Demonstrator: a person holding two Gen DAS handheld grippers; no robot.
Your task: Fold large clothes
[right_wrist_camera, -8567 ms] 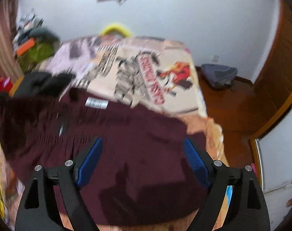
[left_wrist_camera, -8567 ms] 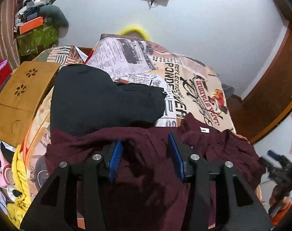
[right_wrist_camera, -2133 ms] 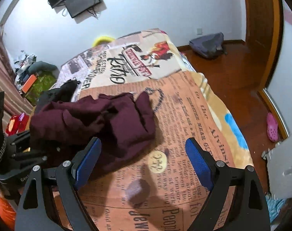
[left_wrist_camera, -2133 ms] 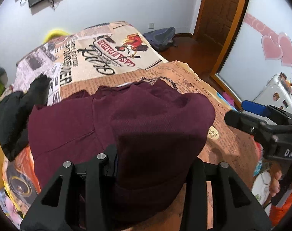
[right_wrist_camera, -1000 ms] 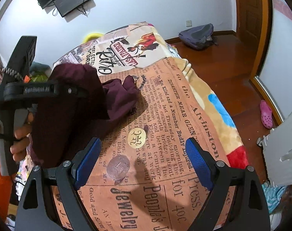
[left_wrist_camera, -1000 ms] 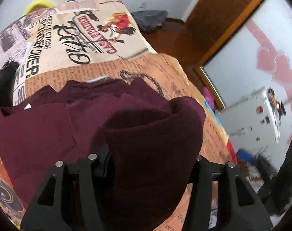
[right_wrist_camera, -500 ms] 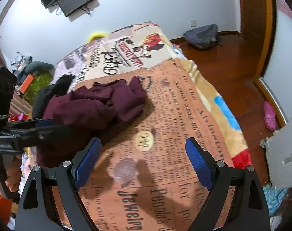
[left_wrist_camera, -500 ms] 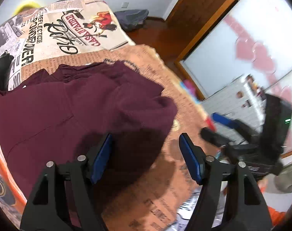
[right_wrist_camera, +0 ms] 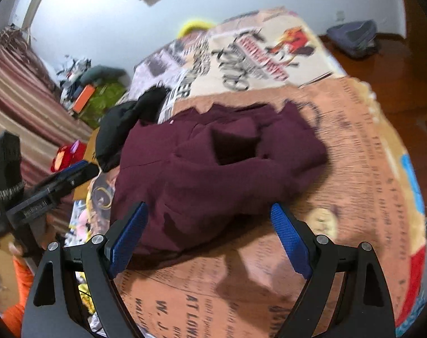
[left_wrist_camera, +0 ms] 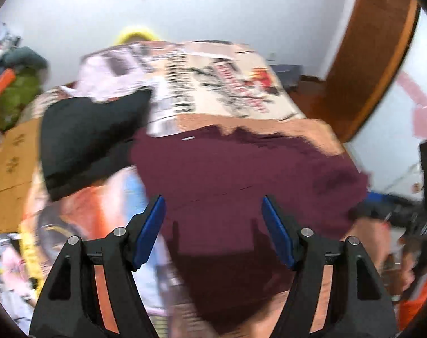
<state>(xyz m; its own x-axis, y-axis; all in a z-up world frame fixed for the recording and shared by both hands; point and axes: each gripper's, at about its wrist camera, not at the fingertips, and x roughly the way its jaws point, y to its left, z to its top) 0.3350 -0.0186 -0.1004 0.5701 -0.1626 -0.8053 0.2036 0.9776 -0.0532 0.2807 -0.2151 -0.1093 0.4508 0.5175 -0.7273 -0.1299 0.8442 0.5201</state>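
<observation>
Maroon knit garment [right_wrist_camera: 213, 166] looks soft, floppy, bulky; best pinched at its edges. Left gripper [left_wrist_camera: 213, 225] and right gripper [right_wrist_camera: 209, 236] gape wide, holding nothing.

Maroon garment [right_wrist_camera: 213, 163] lying plain, unpatterned; black garment [left_wrist_camera: 84, 135] showing solid black; bedspread [right_wrist_camera: 368, 186] displaying orange and cream newspaper print with red lettering; gripper pads [right_wrist_camera: 290, 242] showing blue; curtain [right_wrist_camera: 19, 95] showing brown-and-cream stripes.
</observation>
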